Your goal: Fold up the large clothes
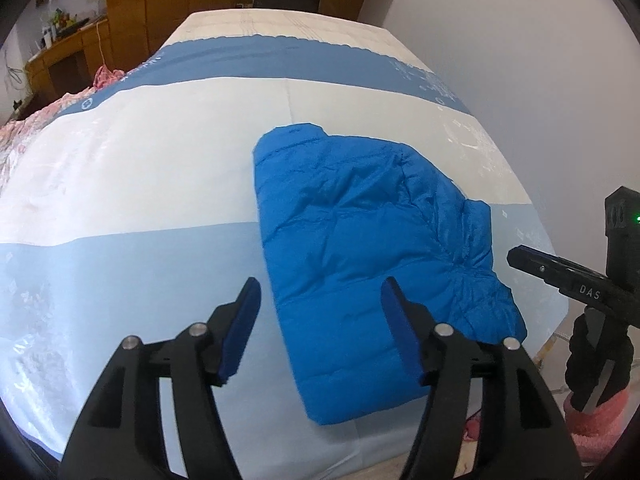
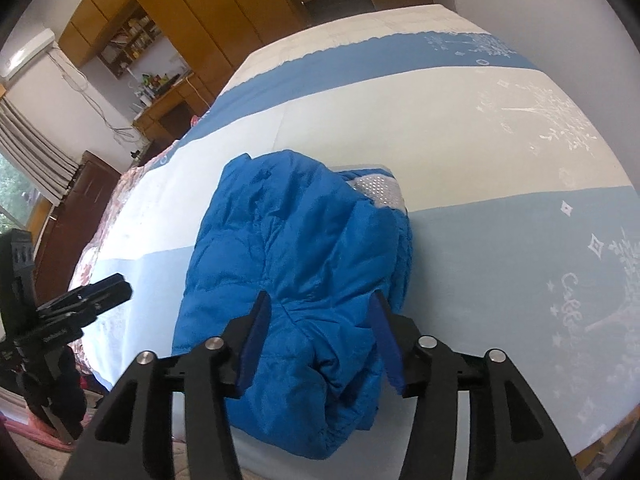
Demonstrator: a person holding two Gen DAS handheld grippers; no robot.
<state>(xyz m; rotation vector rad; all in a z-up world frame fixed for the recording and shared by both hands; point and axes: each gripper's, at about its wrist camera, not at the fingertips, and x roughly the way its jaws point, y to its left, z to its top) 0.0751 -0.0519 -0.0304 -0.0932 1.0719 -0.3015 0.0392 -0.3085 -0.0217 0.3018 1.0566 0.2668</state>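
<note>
A bright blue puffer jacket (image 1: pixel 360 248) lies folded into a thick bundle on the bed, near its front edge. My left gripper (image 1: pixel 320 284) hovers open above the jacket's left edge, with nothing pressed between its blue pads (image 1: pixel 240 332). In the right wrist view the jacket (image 2: pixel 288 240) fills the middle, and a patch of silver dotted lining (image 2: pixel 376 190) shows at its far end. My right gripper (image 2: pixel 320 296) is open just above the near part of the bundle, pads clear of the fabric. Each gripper shows in the other's view: the right gripper (image 1: pixel 516 258) and the left gripper (image 2: pixel 116 288).
The bed sheet (image 1: pixel 140 168) has blue, white and pale blue bands. A pink patterned quilt (image 1: pixel 24 128) hangs at the bed's left side. Wooden wardrobes (image 2: pixel 200 4) and a cluttered desk (image 2: pixel 168 96) stand beyond. A white wall (image 1: pixel 520 40) runs along the right.
</note>
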